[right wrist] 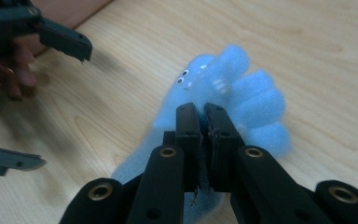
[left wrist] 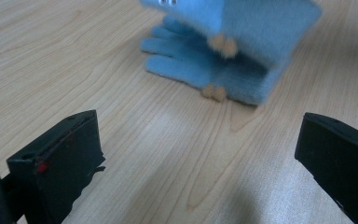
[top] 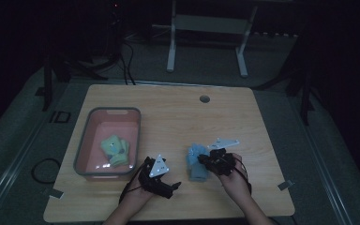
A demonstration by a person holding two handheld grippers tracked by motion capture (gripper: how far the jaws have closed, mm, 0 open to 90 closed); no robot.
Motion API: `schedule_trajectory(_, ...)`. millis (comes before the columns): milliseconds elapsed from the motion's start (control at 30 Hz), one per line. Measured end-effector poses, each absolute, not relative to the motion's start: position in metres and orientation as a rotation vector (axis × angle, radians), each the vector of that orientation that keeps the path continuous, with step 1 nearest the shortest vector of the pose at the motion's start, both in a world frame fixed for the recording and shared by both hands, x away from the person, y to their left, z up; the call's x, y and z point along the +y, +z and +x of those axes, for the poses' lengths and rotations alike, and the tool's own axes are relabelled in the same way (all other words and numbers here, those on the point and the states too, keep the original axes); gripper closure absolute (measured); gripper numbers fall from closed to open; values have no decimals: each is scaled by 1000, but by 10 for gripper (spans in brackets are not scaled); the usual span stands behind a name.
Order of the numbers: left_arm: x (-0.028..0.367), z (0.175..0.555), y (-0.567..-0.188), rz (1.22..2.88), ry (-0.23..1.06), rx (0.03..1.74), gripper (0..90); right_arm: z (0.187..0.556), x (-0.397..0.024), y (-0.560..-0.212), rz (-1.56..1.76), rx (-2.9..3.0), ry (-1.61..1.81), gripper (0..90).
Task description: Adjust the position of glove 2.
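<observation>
A pair of fluffy blue gloves (top: pixel 197 161) lies on the wooden table (top: pixel 168 112) near the front middle. My right gripper (right wrist: pixel 204 112) is shut on the upper blue glove (right wrist: pixel 228 88), which has small eyes on it, and holds it partly lifted over the lower blue glove (left wrist: pixel 200 70). In the high view that right gripper (top: pixel 205 160) sits just right of the gloves. The left gripper (top: pixel 174 186) rests low on the table to the left of them, its jaws wide apart with bare wood between. A light green glove (top: pixel 115 149) lies in the pink bin (top: pixel 88 136).
The pink bin with a grey rim stands at the table's left side. A round cable hole (top: pixel 205 99) is near the far edge. Beyond the table stands a white frame (top: pixel 206 28) on dark floor.
</observation>
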State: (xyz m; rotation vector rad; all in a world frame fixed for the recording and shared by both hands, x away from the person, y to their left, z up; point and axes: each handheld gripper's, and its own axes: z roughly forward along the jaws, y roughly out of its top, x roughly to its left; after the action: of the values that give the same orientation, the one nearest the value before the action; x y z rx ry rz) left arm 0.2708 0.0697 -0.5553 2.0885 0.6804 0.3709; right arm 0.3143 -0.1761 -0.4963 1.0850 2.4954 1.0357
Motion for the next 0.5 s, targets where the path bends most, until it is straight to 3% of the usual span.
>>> schedule_trajectory(500,70,270,-555,2088,369,679,8,322,-169,-530,1137,2538,957,796)
